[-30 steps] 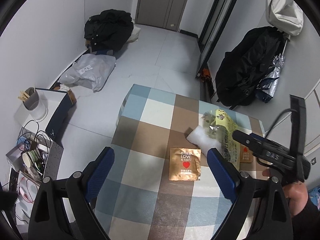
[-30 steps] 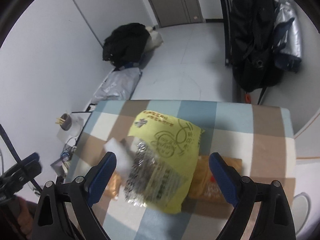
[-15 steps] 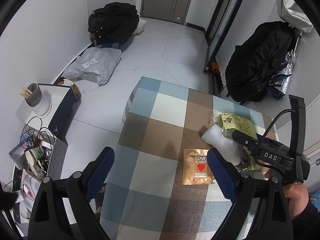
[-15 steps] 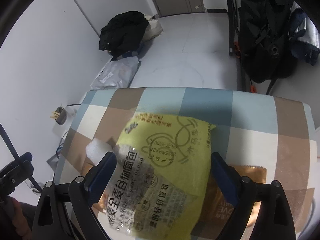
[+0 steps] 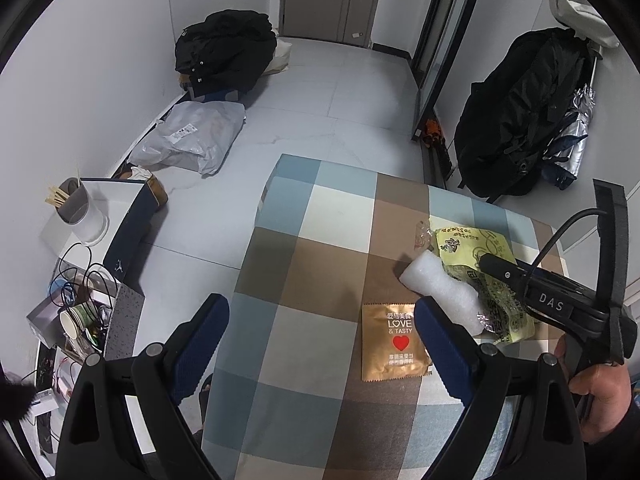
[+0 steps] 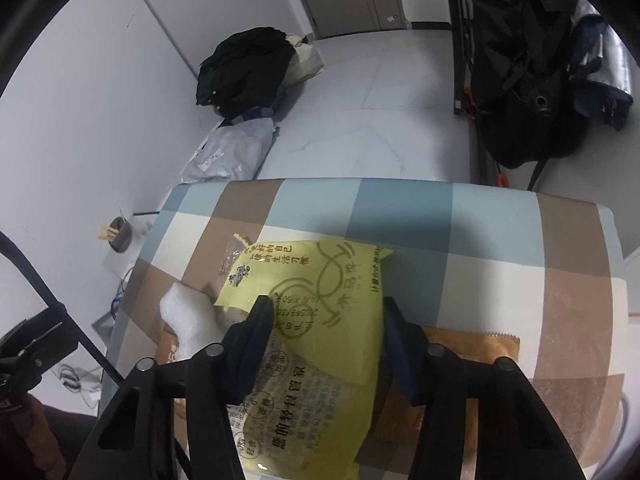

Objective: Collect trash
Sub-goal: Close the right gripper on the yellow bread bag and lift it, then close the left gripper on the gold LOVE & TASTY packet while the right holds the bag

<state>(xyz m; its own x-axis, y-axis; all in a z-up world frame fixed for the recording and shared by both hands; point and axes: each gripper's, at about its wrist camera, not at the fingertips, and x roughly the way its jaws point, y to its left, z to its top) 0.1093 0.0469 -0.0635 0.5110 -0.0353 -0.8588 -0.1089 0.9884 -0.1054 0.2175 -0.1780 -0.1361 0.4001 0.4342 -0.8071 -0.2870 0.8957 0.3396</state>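
A yellow snack bag (image 6: 320, 272) lies on the checked tablecloth (image 6: 480, 220). My right gripper (image 6: 326, 306) is down over the bag, its jaws closing with the bag between them and both pads against its sides. A white foam piece (image 6: 188, 312) lies just left of the bag, and a gold sachet (image 6: 472, 352) sticks out from under it on the right. In the left wrist view the bag (image 5: 472, 244), the foam (image 5: 436, 288) and a gold "LOVE & TASTY" sachet (image 5: 394, 340) lie on the cloth (image 5: 320, 220). My left gripper (image 5: 320, 304) hovers open and holds nothing.
A person's hand (image 5: 600, 376) holds the right tool at the table's right side. On the floor lie a black coat pile (image 5: 224, 48) and a grey parcel bag (image 5: 192, 140). A black backpack (image 5: 520, 112) hangs at the right. Left of the table stand a box with cups and cables (image 5: 80, 312).
The right gripper's jaws have come in from wide open onto the yellow bag, and it has sunk closer to the bag. The left gripper stays open and hardly moves.
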